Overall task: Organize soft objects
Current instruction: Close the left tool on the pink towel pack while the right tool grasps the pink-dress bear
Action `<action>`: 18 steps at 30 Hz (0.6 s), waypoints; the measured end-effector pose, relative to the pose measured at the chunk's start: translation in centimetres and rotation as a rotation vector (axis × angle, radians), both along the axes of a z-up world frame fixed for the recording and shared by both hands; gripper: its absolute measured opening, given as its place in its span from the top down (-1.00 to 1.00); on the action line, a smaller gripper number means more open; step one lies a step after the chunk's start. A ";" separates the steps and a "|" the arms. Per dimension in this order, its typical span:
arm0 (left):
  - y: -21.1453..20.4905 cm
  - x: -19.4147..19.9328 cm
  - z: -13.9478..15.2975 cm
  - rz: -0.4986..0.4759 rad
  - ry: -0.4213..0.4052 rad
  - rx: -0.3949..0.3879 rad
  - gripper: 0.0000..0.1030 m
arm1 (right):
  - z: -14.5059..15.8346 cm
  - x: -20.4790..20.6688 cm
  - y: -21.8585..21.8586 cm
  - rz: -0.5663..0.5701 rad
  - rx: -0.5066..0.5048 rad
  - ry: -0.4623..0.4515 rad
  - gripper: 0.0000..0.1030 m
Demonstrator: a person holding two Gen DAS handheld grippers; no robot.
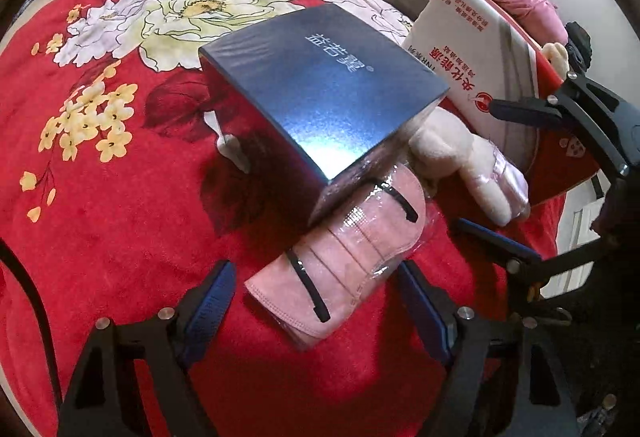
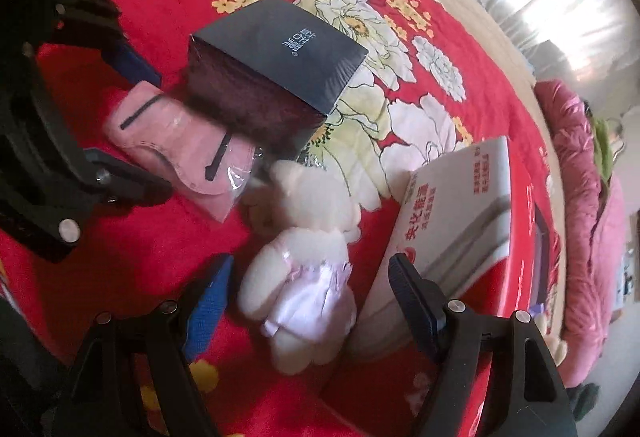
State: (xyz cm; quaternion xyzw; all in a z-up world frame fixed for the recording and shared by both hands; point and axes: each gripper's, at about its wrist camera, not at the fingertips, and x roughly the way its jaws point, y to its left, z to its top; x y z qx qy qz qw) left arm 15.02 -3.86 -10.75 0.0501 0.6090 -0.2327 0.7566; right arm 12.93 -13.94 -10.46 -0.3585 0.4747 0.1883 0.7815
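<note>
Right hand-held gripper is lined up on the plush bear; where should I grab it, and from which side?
Grip the plush bear across its dressed torso, coming straight ahead along the bedspread. It lies lengthwise between the open right hand-held gripper fingers. Keep the right finger off the white box beside it.

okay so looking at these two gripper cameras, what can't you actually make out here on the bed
- Pink mask pack: its far end is hidden under the dark blue box in both wrist views.
- Plush bear: its face is turned away in the right wrist view; the box covers its head in the left.
- White and red carton: its small print is too small to read, and the right gripper finger covers a corner.
</note>
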 end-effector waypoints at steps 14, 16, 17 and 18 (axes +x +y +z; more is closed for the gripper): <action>0.8 -0.4 1.2 0.100 0.067 -0.131 0.32 | 2.5 1.6 -2.3 -0.049 0.086 -0.037 0.49; 0.5 -1.0 1.6 0.100 0.058 -0.127 0.39 | 3.9 1.4 -3.1 -0.075 0.196 -0.005 0.49; 0.5 -1.3 1.8 0.109 0.054 -0.125 0.40 | 4.4 1.2 -3.4 -0.088 0.234 0.002 0.49; 0.4 -1.5 2.0 0.117 0.049 -0.125 0.41 | 5.1 1.0 -3.8 -0.102 0.273 0.012 0.49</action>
